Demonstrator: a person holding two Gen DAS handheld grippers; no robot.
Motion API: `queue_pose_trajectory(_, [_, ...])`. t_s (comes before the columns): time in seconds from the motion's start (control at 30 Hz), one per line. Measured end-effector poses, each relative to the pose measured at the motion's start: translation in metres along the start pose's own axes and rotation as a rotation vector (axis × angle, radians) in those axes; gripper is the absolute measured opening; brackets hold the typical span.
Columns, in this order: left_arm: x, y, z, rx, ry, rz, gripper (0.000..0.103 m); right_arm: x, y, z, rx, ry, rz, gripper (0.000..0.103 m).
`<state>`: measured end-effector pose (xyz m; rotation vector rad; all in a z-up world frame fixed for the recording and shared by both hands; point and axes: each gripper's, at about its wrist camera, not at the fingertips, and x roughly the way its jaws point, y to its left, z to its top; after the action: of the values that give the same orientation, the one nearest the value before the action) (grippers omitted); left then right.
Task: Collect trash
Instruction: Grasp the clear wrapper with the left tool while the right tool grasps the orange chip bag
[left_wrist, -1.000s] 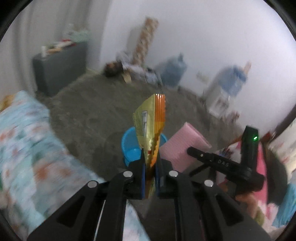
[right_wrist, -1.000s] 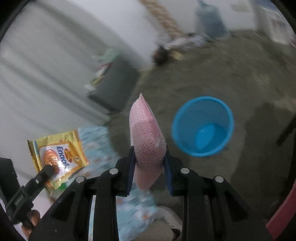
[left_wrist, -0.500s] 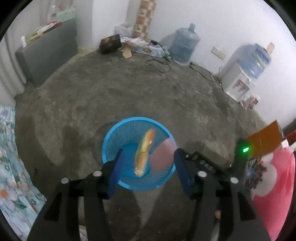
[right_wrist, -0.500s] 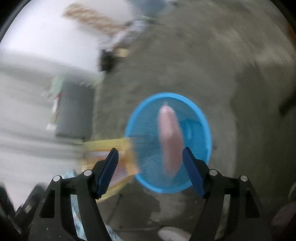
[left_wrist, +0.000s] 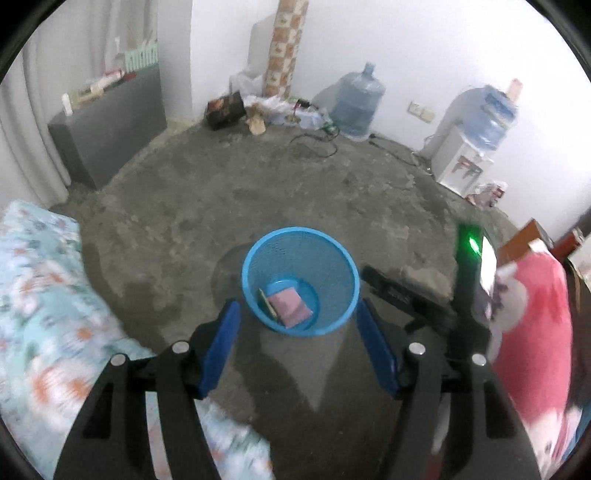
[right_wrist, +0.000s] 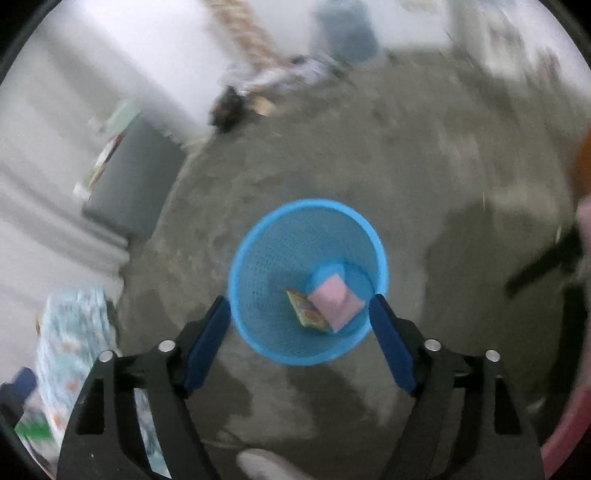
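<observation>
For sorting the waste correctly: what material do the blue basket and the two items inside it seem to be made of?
Blue basket: probably moulded plastic, matte, with fine mesh walls. Pink pad: looks like soft foam or bubble wrap, with a dull surface. Yellow packet: likely printed plastic or foil film, thin and flat.

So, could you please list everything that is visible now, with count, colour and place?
Blue mesh plastic basket: one, on the grey concrete floor.
Pink bubble-wrap pouch: one, in the basket.
Yellow snack wrapper: one, under the pouch.
Blue water jugs: two, by the white wall.
Grey cabinet: one, left.
Floral cloth: one, pale blue, near left.
Left gripper: open, above the basket.
Right gripper: open.
</observation>
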<state>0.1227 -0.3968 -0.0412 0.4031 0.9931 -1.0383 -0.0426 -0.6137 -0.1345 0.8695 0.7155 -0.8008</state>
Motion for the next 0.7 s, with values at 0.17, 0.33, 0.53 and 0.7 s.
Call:
queue_pose_trajectory(0.17, [-0.095, 0.029, -0.037, -0.003, -0.062, -0.015, 0.065, -0.068, 0.084, -0.009, -0.227, -0.109, 0.018, 0.096])
queue_pose_trajectory(0.33, [-0.191, 0.082, -0.094, -0.105, -0.193, -0.006, 0.085, -0.125, 0.146, -0.037, -0.439, -0.184, -0.017, 0.096])
queue_pose_trajectory(0.53, [-0.278, 0.140, -0.185, -0.265, -0.356, 0.187, 0.098, -0.167, 0.191, -0.094, -0.643, -0.193, 0.149, 0.096])
queue_pose_trajectory(0.7, [-0.316, 0.180, -0.267, -0.440, -0.434, 0.334, 0.098, -0.175, 0.220, -0.159, -0.720, -0.185, 0.435, 0.096])
